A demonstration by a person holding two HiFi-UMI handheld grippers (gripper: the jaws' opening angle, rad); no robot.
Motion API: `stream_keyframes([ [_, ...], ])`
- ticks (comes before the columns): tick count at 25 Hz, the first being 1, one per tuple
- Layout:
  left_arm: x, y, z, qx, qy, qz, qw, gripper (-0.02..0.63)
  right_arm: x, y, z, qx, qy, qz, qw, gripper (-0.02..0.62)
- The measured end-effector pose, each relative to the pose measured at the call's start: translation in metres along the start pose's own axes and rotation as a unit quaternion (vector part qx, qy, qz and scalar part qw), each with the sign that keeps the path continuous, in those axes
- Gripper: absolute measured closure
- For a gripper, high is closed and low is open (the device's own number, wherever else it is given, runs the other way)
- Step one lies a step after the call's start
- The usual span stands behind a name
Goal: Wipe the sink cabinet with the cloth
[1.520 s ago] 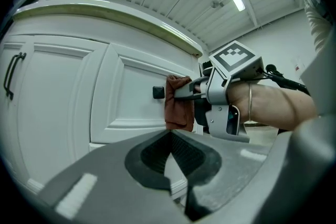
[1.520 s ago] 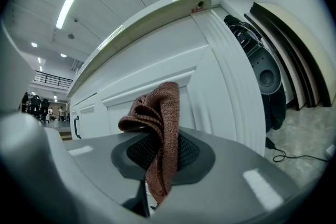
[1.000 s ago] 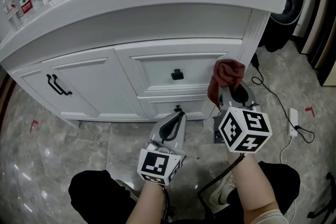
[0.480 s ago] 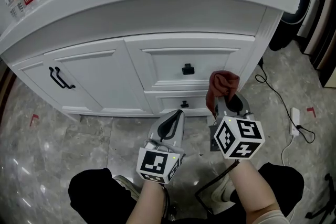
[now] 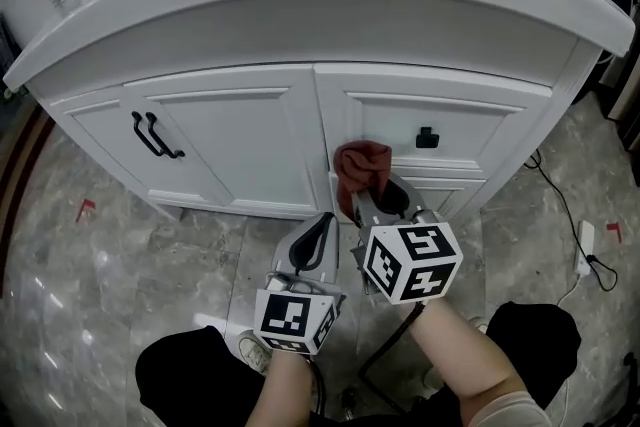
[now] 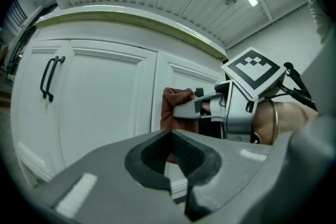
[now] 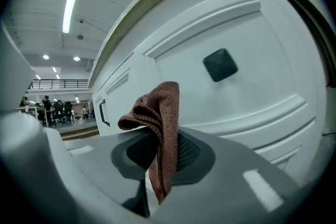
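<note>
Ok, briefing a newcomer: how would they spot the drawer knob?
Find the white sink cabinet; on its right half is the top drawer. The knob sits mid-front on it: a small black square, unlike the two long bar handles on the left side.

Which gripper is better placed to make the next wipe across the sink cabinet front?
Right. The right gripper is shut on the cloth, held up close to the cabinet front beside the drawer knob. The left gripper is shut on nothing and sits lower, farther back.
</note>
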State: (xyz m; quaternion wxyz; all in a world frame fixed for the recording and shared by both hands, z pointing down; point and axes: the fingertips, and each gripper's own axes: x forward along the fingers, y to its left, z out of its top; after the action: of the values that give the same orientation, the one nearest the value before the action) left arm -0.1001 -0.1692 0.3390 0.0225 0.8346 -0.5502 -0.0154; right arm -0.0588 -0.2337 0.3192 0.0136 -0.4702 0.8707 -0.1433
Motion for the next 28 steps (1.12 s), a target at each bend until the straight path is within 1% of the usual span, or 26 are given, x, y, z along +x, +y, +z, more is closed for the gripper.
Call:
stream_keyframes([
  [2, -0.004, 0.014, 0.002, -0.004, -0.003, 0.012, 0.9999, 0.606, 0.012, 0.011, 0.003, 0.002, -0.002, 0.017, 1.000, 0.515],
  [5, -0.008, 0.030, 0.005, -0.013, -0.007, 0.025, 0.9996, 0.606, 0.022, 0.018, 0.003, 0.025, -0.008, 0.033, 0.999, 0.514],
  [7, -0.008, 0.035, 0.004, -0.019, -0.009, 0.029, 0.9993, 0.606, 0.023, 0.019, 0.002, 0.035, -0.010, 0.041, 0.999, 0.515],
  [9, -0.006, 0.034, 0.003, -0.024, -0.012, 0.028, 0.9993, 0.606, 0.022, 0.018, 0.003, 0.032, -0.008, 0.044, 0.999, 0.515],
  [13, 0.002, 0.021, 0.000, -0.025, -0.012, 0.010, 0.9996, 0.606, 0.015, 0.004, 0.004, 0.022, -0.004, 0.029, 0.999, 0.514],
  [16, 0.008, 0.008, 0.000, -0.025, -0.012, -0.004, 0.9996, 0.606, 0.006, -0.015, 0.005, 0.033, -0.002, 0.011, 0.999, 0.515],
  [28, 0.032, -0.032, 0.003, -0.024, -0.013, -0.040, 0.9988, 0.606, -0.023, -0.058, 0.019, 0.049, -0.005, -0.018, 0.999, 0.515],
])
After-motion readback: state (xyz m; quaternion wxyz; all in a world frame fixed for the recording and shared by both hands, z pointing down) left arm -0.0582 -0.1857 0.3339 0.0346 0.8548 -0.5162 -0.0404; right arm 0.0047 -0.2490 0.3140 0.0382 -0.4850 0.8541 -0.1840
